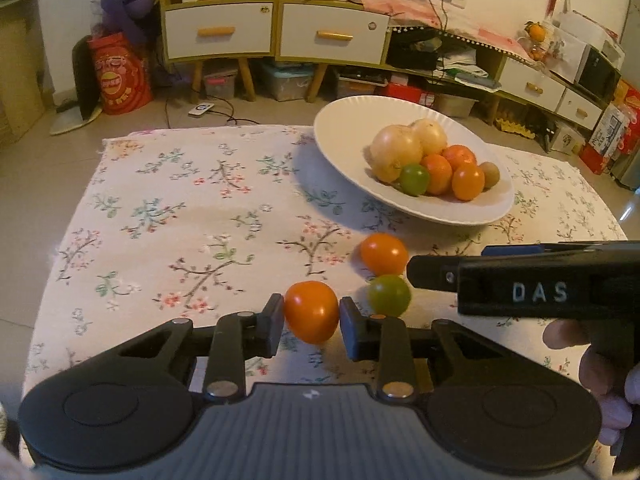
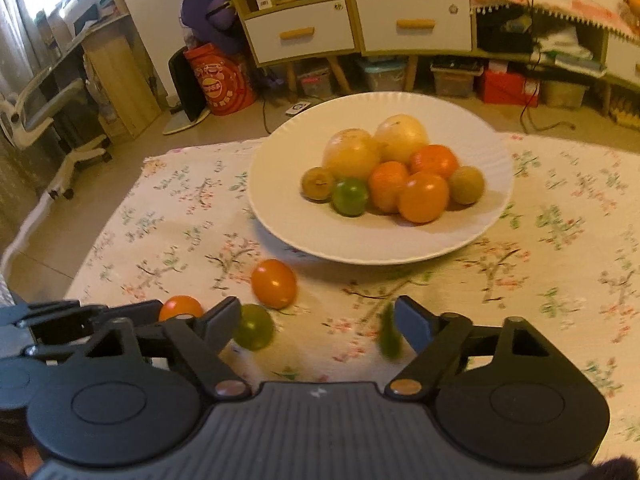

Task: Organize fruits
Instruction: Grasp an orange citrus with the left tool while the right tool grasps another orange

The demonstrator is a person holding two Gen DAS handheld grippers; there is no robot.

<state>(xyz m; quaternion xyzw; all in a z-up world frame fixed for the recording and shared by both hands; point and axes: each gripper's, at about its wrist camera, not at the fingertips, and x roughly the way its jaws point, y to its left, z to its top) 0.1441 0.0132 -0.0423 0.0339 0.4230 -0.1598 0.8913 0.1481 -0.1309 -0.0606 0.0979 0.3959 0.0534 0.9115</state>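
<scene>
The left gripper (image 1: 311, 322) is clamped on an orange fruit (image 1: 311, 312). The right gripper (image 2: 316, 326) is held apart, nothing gripped; a green fruit (image 2: 254, 327) lies just beside its left finger. The plate (image 2: 280, 216) with fruits is seen ahead of both.

The left tool (image 1: 311, 314) was clamped on a round orange fruit (image 1: 311, 312), both black pads touching its sides. Just beyond lay a small green fruit (image 1: 389, 295) and a second orange fruit (image 1: 384, 253) on the floral-clothed counter (image 1: 180, 220). The right tool (image 1: 436, 274) reached in from the right beside the green fruit, a hand (image 1: 600, 368) beneath it. Farther back, a wide white ribbed plate (image 1: 344, 120) held pale yellow, orange, green and brownish fruits.
</scene>
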